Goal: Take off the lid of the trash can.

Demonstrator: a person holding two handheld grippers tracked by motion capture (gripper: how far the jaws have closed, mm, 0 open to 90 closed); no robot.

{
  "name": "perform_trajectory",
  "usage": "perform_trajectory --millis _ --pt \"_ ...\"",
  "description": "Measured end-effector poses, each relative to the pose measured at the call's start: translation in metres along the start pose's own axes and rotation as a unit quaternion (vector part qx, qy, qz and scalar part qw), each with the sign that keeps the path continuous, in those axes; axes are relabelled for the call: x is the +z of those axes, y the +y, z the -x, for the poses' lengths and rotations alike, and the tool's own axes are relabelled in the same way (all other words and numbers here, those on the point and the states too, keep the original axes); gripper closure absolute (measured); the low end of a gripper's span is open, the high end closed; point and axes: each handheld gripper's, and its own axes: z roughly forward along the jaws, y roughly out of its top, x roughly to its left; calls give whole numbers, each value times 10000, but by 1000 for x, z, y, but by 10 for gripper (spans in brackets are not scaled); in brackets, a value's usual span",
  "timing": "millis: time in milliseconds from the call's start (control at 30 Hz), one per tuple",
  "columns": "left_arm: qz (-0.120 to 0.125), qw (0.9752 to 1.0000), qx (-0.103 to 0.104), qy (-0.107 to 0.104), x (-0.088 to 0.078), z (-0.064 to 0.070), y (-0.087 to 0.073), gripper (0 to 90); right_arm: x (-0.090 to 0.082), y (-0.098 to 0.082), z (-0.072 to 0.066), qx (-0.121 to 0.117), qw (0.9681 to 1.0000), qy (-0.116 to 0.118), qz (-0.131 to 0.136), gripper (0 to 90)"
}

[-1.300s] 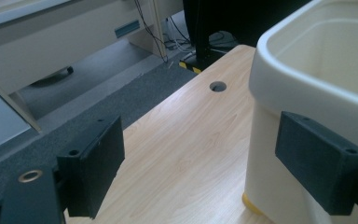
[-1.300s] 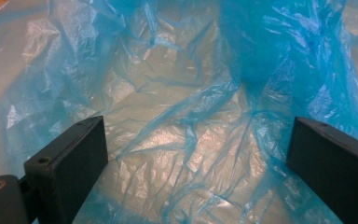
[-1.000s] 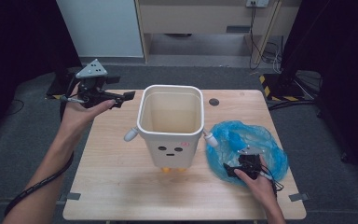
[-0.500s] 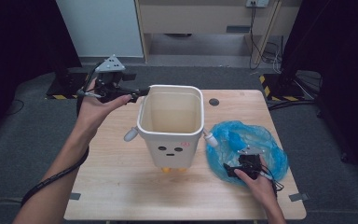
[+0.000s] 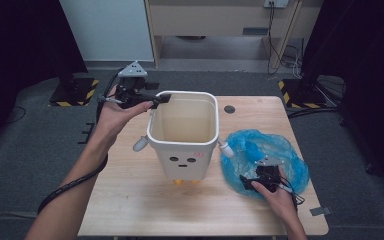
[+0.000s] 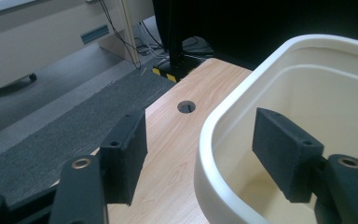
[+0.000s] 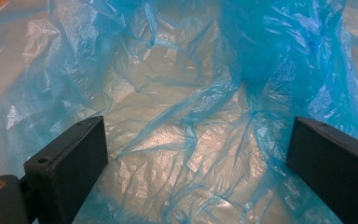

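Resting low near the tabletop's [image 5: 130, 210] front right corner, the right claw [image 5: 260, 182] sits on the crumpled blue plastic bag [image 5: 275, 150] with its jaws wide apart, film spread slack between them and pinched by neither; judging from that, it waits there so the bag lies ready to be picked up as a liner. The bag covers the right side of the tabletop, just beside the white bin [image 5: 182, 135], which stands upright in the middle, mouth up and empty, its little printed face turned to the front edge. Farther back, at the bin's far left corner, the left claw [image 5: 157, 100] straddles the rim [image 6: 205, 140]: one jaw hangs inside the bin, the other outside over the wood, and the jaws have just been closing with the wall between them, though the pads do not yet press it. That grip looks meant to steady the bin. A round hole [image 5: 229, 109] sits near the far edge.
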Motion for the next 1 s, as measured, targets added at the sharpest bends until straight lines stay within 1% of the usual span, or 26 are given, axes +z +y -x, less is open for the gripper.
perform_trajectory --millis 33,133,233,433,600,667,867,1000 --pt "-13 10000 7 -6 2 0 0 371 0 0 0 -2 10000 1 0 52" --pt "-24 10000 -58 -51 6 -1 -3 397 0 0 0 -4 10000 3 0 52" --pt "-46 10000 -60 -64 9 -1 -4 422 0 0 0 -11 10000 6 0 52" --pt "40 9997 -144 -187 10 -2 -5 475 0 0 0 -11 10000 7 -1 52" --pt "42 9997 -171 -174 10 -4 -6 529 0 0 0 -11 10000 6 0 52" --pt "76 9994 -217 -242 10 -5 -6 544 0 0 0 -11 10000 8 0 52" --pt "42 9994 -115 -321 10 -3 -6 623 0 0 0 -24 10000 15 3 52" --pt "51 9993 -46 -379 10 -1 -6 700 0 0 0 -24 10000 15 2 52"
